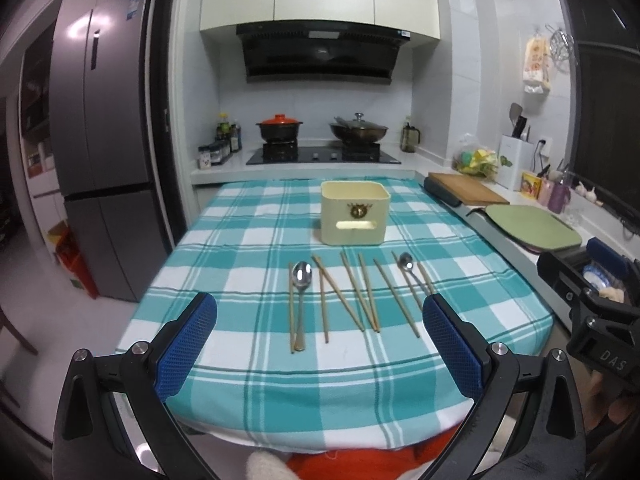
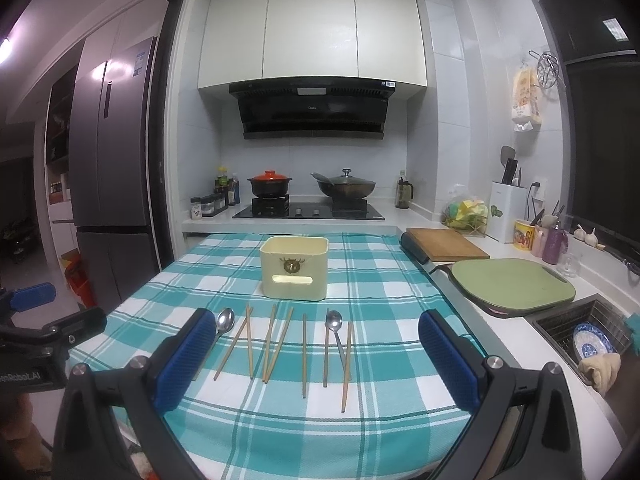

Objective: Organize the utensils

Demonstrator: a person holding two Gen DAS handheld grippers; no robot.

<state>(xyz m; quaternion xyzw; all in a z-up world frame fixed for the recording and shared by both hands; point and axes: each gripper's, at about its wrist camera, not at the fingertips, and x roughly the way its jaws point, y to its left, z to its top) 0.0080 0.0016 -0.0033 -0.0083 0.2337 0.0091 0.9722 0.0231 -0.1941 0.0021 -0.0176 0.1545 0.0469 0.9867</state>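
Note:
A cream utensil holder [image 1: 354,218] [image 2: 294,268] stands upright and empty on the teal checked tablecloth [image 1: 240,248] [image 2: 380,280]. In front of it lie several wooden chopsticks [image 1: 352,292] [image 2: 276,344], a large steel spoon [image 1: 301,280] [image 2: 225,322] at the left and a smaller spoon [image 1: 408,266] [image 2: 334,326] at the right. My left gripper [image 1: 320,344] is open and empty, above the table's near edge. My right gripper [image 2: 318,360] is open and empty, also near the front edge, right of the left one.
A stove [image 2: 308,210] with a red-lidded pot [image 2: 270,186] and a wok [image 2: 344,188] is behind the table. Cutting boards [image 2: 512,280] and a sink [image 2: 580,332] with a blue plate lie to the right. A fridge [image 2: 112,152] stands left.

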